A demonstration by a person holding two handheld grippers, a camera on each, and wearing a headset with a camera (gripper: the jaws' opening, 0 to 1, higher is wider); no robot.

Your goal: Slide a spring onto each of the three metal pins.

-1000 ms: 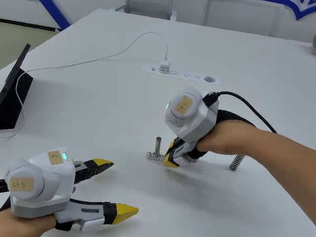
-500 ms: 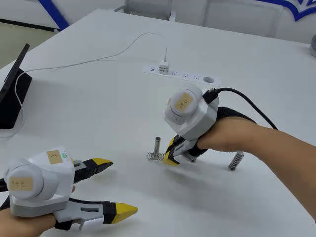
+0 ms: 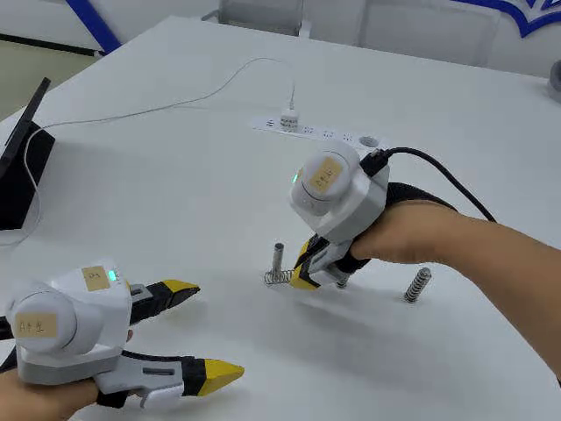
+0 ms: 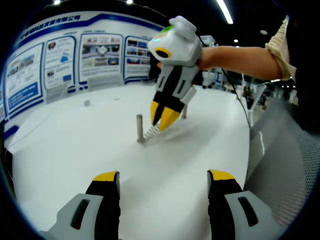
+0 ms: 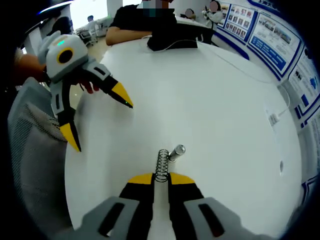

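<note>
Head view, the right gripper (image 3: pixel 302 282) grips a spring (image 3: pixel 277 278) low on the table (image 3: pixel 175 175) beside an upright pin (image 3: pixel 278 259); left gripper view, the left gripper (image 4: pixel 163 176) gapes wide, holding nothing; right gripper view, jaws pinch the spring's end, pin just beyond.

No text reads clearly. Two tan paper stickers (image 3: pixel 39 326) on the white rounded housing of the left gripper (image 3: pixel 210 330) carry dark handwritten marks, too small to make out, as does one tan sticker (image 3: pixel 324 180) on the right gripper (image 3: pixel 304 279). The left gripper view has a blue wall banner (image 4: pixel 55 21) with white characters and printed wall posters (image 4: pixel 59 55), all illegible
</note>
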